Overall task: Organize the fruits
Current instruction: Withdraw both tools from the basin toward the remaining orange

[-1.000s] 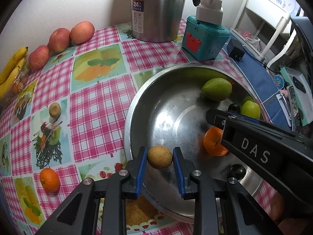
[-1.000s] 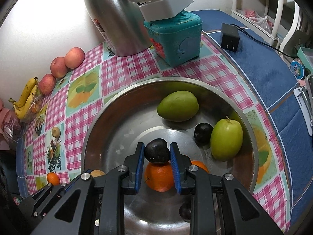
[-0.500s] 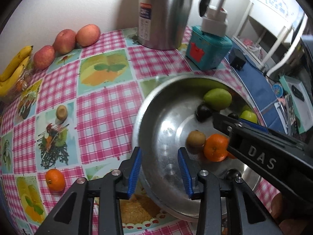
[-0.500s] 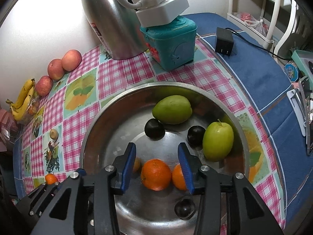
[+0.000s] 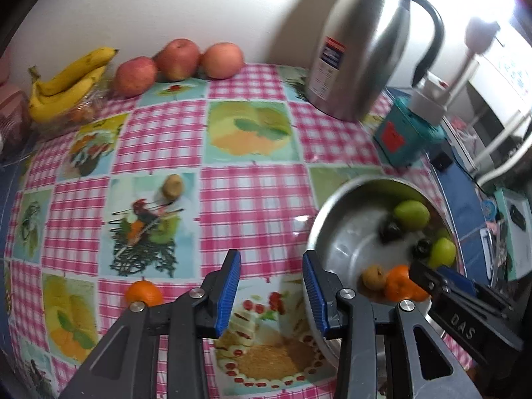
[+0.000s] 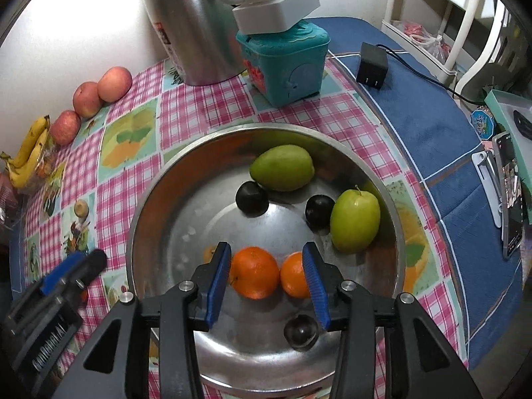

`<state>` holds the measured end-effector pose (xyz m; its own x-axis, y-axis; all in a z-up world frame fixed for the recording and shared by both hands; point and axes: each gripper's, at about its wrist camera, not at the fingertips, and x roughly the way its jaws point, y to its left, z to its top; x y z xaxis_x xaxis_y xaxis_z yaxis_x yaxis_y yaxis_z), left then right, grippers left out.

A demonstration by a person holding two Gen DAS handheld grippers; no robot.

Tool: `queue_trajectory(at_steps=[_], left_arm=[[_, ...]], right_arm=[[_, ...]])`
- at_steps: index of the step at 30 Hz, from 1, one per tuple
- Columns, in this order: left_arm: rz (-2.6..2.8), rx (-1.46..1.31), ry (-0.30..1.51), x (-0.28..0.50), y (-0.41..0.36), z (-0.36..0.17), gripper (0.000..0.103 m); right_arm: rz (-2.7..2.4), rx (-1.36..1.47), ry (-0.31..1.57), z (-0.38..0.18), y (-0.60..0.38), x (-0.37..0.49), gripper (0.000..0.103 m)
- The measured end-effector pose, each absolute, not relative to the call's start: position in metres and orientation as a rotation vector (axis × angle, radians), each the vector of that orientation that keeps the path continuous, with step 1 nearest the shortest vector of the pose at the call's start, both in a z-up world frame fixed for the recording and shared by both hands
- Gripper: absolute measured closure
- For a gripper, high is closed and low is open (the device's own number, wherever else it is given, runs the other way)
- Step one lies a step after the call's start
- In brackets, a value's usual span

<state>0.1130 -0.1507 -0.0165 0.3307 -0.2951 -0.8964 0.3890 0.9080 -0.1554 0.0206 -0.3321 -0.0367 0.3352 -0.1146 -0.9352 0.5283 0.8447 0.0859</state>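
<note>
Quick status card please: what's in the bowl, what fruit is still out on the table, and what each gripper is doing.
bowl: metal bowl on the checked tablecloth
in bowl: mango, green apple, two oranges, three dark plums, one kiwi
still on table: small orange, kiwi, three red apples, bananas
left gripper: open, empty, over the tablecloth beside the bowl
right gripper: open, empty, above the oranges

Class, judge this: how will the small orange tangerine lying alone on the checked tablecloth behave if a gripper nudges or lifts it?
The small orange tangerine looks round, so a nudge would probably roll it. It seems light. Its soft peel may dent under hard blue fingers.
</note>
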Motion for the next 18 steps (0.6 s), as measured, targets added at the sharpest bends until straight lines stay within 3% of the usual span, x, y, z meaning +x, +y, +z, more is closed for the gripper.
queue_trajectory(at_steps=[11,13,17,18], left_arm=[[-0.412,0.062,1.159,0.118,-0.136,-0.017,0.056],[-0.403,0.066,1.17,0.119,-0.136,-0.019,0.036],[-0.367,0.066,1.194,0.122,-0.133,-0.026,0.024],[-0.354,0.067,1.2,0.123,-0.132,-0.028,0.021]], right_arm=[[-0.406,0.363,1.162,-0.029,-0.315,0.023,0.057],[-0.408,0.363,1.164,-0.029,-0.315,0.024,0.057],[-0.406,0.37,1.18,-0.034,-0.315,0.026,0.056],[-0.405,0.37,1.185,-0.036,-0.315,0.026,0.048]])
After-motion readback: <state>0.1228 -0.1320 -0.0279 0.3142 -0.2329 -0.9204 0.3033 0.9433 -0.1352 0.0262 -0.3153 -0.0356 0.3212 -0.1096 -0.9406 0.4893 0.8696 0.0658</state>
